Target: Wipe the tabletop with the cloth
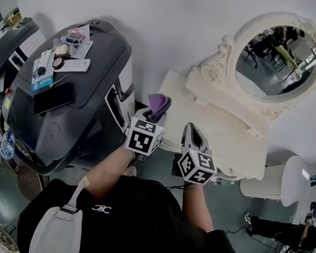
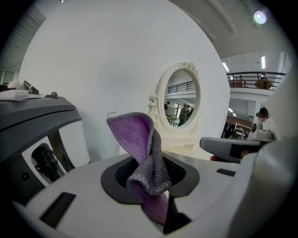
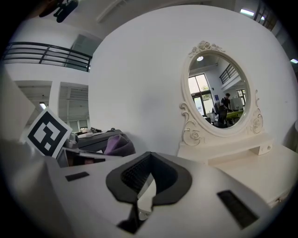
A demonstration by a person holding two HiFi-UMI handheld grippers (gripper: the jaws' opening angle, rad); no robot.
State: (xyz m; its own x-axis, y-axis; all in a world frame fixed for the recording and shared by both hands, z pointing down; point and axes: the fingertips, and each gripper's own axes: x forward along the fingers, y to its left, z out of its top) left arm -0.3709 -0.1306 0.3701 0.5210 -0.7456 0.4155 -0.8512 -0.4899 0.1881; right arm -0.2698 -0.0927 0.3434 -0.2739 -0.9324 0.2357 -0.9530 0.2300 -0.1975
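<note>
My left gripper (image 2: 150, 179) has its jaws shut on a fold of the purple cloth (image 2: 138, 139), which stands up limp in the air, while the right gripper (image 3: 148, 181) has its jaws together on nothing. The cloth looks light, soft and floppy, so I'd pinch it bunched. Only the head view shows both grippers by the cream counter (image 1: 224, 131), near its front edge
</note>
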